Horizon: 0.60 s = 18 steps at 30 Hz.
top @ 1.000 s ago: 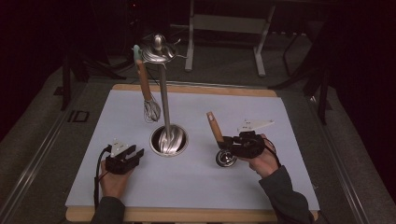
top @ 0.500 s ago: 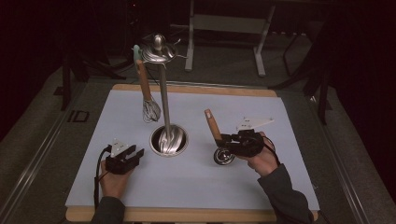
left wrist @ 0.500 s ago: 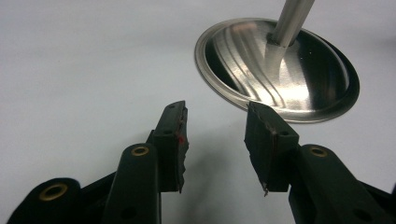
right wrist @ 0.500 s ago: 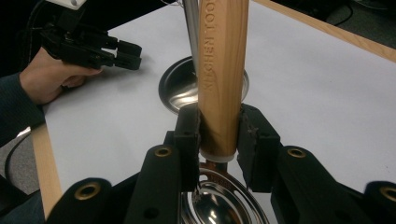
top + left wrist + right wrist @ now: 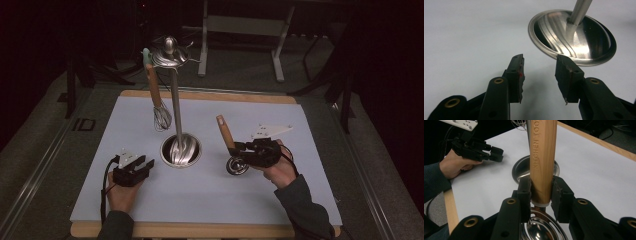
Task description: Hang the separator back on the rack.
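Observation:
My right gripper (image 5: 236,148) is shut on the lower end of a wooden-handled utensil (image 5: 225,131). Its round metal head (image 5: 237,166) rests on the white mat, and the handle leans up and to the left. In the right gripper view both pads press the handle (image 5: 542,157) just above the slotted metal head (image 5: 541,227). A steel utensil stand (image 5: 181,150) rises in the middle of the mat, with a whisk (image 5: 159,112) hanging from its top. My left gripper (image 5: 146,165) rests open on the mat to the left of the stand's base (image 5: 574,37), its jaws (image 5: 539,75) holding nothing.
The white mat (image 5: 210,200) lies on a wooden board, with bare mat in front of both hands. The stand's pole (image 5: 174,95) stands tall between the grippers. A metal frame (image 5: 245,25) and dark floor lie beyond the table's far edge.
The right gripper has shifted slightly left with the utensil, whose handle top now sits a little farther left. The left gripper has stayed put.

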Each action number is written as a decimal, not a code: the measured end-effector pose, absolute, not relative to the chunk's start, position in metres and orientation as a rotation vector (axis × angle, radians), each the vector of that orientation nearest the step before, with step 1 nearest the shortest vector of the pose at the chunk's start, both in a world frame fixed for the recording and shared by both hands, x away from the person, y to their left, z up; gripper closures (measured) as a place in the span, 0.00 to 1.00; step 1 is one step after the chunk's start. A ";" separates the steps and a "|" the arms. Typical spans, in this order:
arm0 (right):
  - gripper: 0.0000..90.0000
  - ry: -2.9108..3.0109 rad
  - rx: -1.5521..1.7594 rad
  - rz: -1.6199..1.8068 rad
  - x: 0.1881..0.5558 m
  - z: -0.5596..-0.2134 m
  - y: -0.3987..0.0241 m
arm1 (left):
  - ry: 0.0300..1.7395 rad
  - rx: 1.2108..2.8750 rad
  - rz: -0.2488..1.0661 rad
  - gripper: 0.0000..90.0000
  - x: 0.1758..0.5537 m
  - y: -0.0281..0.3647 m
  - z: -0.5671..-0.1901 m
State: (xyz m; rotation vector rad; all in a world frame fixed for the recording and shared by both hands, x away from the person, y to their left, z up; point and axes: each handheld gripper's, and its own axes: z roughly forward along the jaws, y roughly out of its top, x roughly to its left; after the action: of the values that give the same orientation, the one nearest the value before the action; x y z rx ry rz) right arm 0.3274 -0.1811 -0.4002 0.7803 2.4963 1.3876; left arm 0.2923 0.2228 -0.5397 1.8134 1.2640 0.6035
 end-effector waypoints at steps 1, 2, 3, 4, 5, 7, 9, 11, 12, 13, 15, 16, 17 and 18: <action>0.79 2.496 0.780 1.388 0.327 -0.400 -0.181 | 1.264 1.813 0.604 0.65 0.292 0.223 -0.540; 0.79 2.492 0.774 1.395 0.327 -0.399 -0.181 | 1.264 1.814 0.605 0.65 0.292 0.223 -0.540; 0.79 2.490 0.774 1.395 0.326 -0.398 -0.181 | 1.265 1.813 0.604 0.65 0.292 0.222 -0.540; 0.79 2.487 0.772 1.398 0.326 -0.398 -0.181 | 1.266 1.814 0.605 0.65 0.292 0.222 -0.540; 0.79 2.486 0.769 1.401 0.326 -0.397 -0.180 | 1.265 1.814 0.605 0.65 0.292 0.222 -0.540; 0.79 2.482 0.764 1.405 0.326 -0.395 -0.180 | 1.266 1.815 0.606 0.65 0.292 0.222 -0.540; 0.79 2.479 0.759 1.410 0.325 -0.393 -0.179 | 1.265 1.815 0.606 0.65 0.292 0.222 -0.540; 0.79 2.474 0.749 1.416 0.324 -0.391 -0.177 | 1.265 1.815 0.606 0.65 0.292 0.222 -0.540; 0.79 2.472 0.742 1.420 0.324 -0.390 -0.177 | 1.264 1.815 0.606 0.65 0.292 0.222 -0.540; 0.79 2.470 0.738 1.425 0.324 -0.389 -0.176 | 1.264 1.816 0.606 0.65 0.292 0.223 -0.540; 0.79 2.470 0.727 1.427 0.323 -0.387 -0.174 | 1.263 1.816 0.606 0.65 0.292 0.223 -0.540; 0.79 2.473 0.721 1.429 0.323 -0.387 -0.173 | 1.263 1.816 0.606 0.65 0.292 0.223 -0.540; 0.79 2.474 0.718 1.427 0.323 -0.386 -0.173 | 1.263 1.816 0.606 0.65 0.292 0.223 -0.540; 0.79 2.474 0.715 1.429 0.323 -0.386 -0.172 | 1.263 1.816 0.606 0.65 0.292 0.223 -0.540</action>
State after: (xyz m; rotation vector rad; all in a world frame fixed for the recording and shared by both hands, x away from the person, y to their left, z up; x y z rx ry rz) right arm 0.3229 -0.1715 -0.3856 0.7145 2.4742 1.4291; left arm 0.2923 0.2226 -0.5397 1.8156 1.2632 0.6064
